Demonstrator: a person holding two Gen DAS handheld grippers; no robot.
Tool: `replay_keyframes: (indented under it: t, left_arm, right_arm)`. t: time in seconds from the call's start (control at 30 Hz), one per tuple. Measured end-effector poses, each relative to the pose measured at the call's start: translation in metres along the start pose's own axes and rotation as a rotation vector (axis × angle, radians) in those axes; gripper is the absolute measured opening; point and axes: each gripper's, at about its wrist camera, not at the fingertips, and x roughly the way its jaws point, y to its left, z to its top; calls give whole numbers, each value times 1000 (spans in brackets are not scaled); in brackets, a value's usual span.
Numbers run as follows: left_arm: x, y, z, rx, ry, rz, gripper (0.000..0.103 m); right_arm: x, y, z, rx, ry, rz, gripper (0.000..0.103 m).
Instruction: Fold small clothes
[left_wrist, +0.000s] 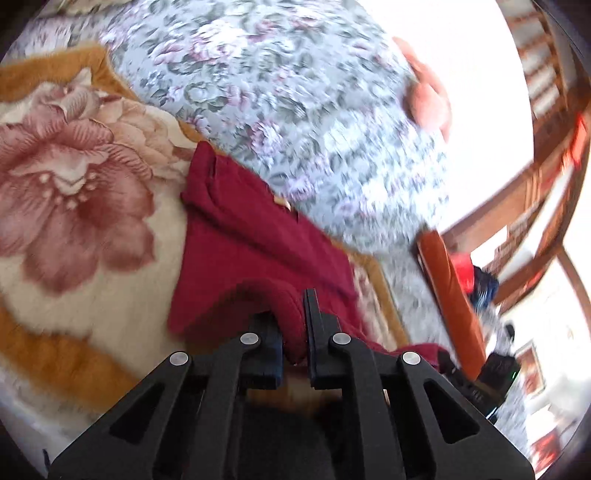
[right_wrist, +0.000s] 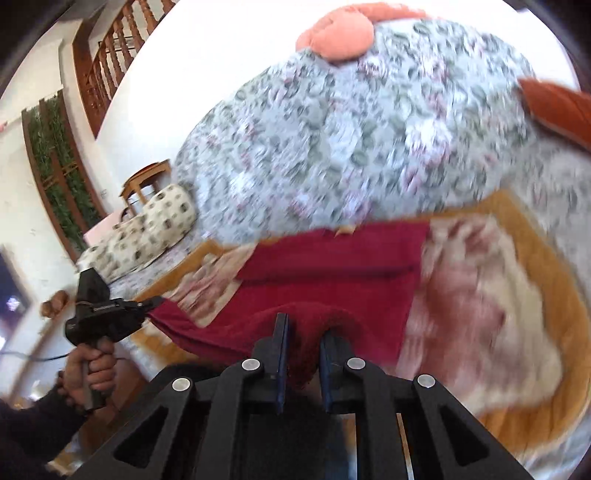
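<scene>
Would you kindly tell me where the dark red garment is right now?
The dark red garment lies low and central in both wrist views, on the flowered blanket, with its near edge pinched by the left claw and right claw.

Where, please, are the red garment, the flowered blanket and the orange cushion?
red garment (left_wrist: 258, 251), left wrist view, on its flat middle.
flowered blanket (left_wrist: 74, 177), left wrist view, on the big pink bloom.
orange cushion (right_wrist: 561, 110), right wrist view, on its visible face.
</scene>
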Motion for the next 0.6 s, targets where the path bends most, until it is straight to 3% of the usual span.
replay_keyframes:
  t: [0.13,0.27,0.47,0.6]
  left_arm:
    - [41,6,35,-21,-24,80,8]
    - [85,3,79,23,-50,153,8]
    - [153,6,145,74,-18,215,8]
    - [201,13,172,113,24,276,8]
  right_arm:
    - [54,-12,25,-51,21,-107,13]
    - [108,-38,53,-67,37,-170,13]
    - [182,-88,106,13,58,-194,13]
    - [226,-107,121,50,102,-206,13]
